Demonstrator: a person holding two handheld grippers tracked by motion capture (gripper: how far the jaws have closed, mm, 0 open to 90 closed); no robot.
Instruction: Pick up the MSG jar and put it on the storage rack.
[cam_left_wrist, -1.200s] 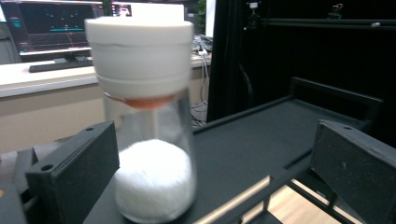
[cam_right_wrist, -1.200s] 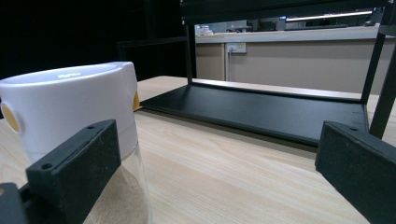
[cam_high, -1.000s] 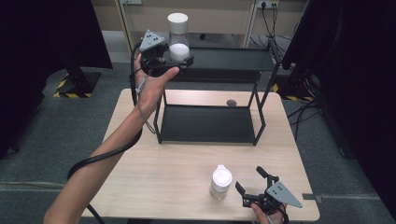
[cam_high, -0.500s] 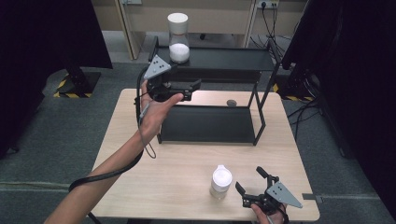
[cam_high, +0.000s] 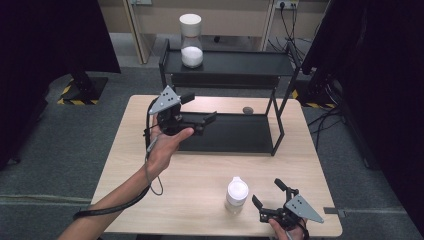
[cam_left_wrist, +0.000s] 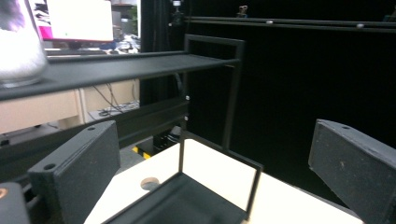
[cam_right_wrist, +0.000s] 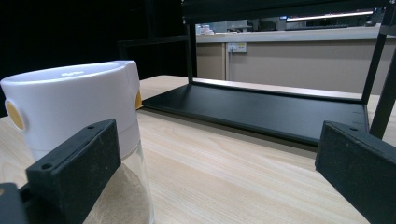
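Your left tongs hang wide and empty above the near left corner of the black shelf rack, lifted clear of the worktop, so nothing blocks their path over the lower tray. On the rack's top shelf, at its left end, stands a white-capped hourglass holding white sand, upright and well apart from both hands. Farther right, near the front edge, the second hourglass holding pale sand stands upright on the worktop. Your right tongs rest just beside it, spread wide, one jaw alongside its glass; the grip is not yet made, so that timer looks like your next pickup.
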